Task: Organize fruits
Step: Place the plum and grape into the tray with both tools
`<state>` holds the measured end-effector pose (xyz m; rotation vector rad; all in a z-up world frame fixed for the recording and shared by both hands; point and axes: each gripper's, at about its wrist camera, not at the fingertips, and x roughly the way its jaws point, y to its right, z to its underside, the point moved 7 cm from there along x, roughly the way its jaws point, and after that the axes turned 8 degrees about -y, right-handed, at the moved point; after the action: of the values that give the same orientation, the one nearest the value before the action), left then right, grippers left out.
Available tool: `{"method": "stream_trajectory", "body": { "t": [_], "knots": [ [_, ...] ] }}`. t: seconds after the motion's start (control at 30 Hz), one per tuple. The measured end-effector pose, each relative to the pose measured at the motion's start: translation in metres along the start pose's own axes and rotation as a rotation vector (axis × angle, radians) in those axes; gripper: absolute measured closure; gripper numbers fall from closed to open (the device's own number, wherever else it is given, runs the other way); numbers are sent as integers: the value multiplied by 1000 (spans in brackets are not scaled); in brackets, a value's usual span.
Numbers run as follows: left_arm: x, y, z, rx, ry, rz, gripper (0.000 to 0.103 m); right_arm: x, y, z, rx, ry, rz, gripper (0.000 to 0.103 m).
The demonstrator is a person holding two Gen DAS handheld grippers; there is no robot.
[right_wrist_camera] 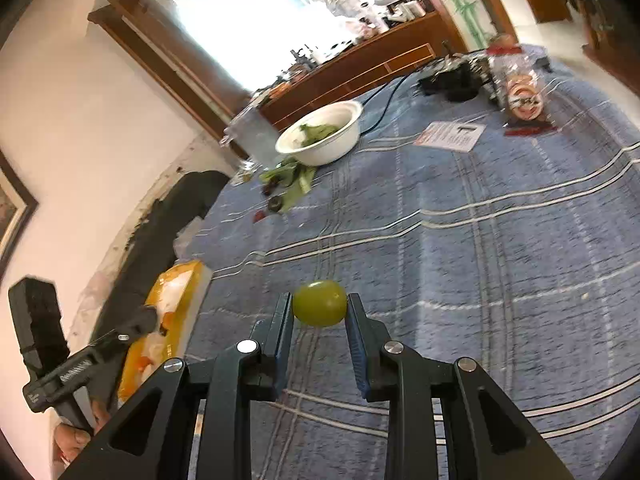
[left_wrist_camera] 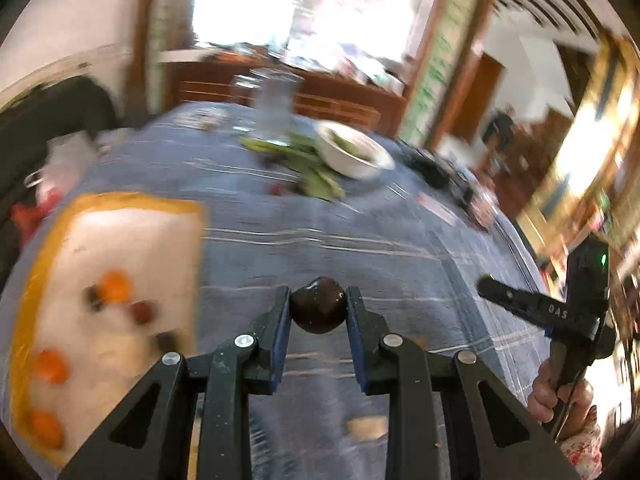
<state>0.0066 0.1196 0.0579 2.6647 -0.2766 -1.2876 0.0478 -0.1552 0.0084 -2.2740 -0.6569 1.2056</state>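
Observation:
My left gripper [left_wrist_camera: 318, 307] is shut on a dark, nearly black round fruit [left_wrist_camera: 318, 310], held above the blue checked tablecloth [left_wrist_camera: 360, 240]. An orange-rimmed white tray [left_wrist_camera: 132, 248] lies to its left with several small orange and dark fruits [left_wrist_camera: 115, 286] in it. My right gripper [right_wrist_camera: 319, 308] is shut on a green grape [right_wrist_camera: 320, 303] above the cloth [right_wrist_camera: 480, 264]. The same tray [right_wrist_camera: 180, 280] shows at the left in the right wrist view, with the left gripper's body [right_wrist_camera: 80, 360] beside it. The left wrist view is motion blurred.
A white bowl with greens [right_wrist_camera: 320, 130] stands at the far side, with loose green leaves [right_wrist_camera: 292, 184] and small dark fruits [right_wrist_camera: 274, 204] in front of it. A clear container [left_wrist_camera: 276, 104], a paper [right_wrist_camera: 450, 136], packaged food [right_wrist_camera: 520, 92] and black devices [right_wrist_camera: 452, 78] lie farther back.

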Motion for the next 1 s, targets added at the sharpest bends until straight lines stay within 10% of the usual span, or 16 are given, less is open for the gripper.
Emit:
{"method": "stream_trajectory", "body": {
  "t": [0.33, 0.67, 1.0],
  "knots": [
    [-39, -120, 38, -173, 44, -190, 77, 26, -53, 21, -67, -67, 8, 75],
    [-42, -173, 66, -273, 26, -193, 77, 102, -195, 72, -251, -251, -102, 74],
    [-51, -194, 65, -310, 41, -201, 70, 179, -261, 109, -421, -327, 30, 73]
  ]
}}
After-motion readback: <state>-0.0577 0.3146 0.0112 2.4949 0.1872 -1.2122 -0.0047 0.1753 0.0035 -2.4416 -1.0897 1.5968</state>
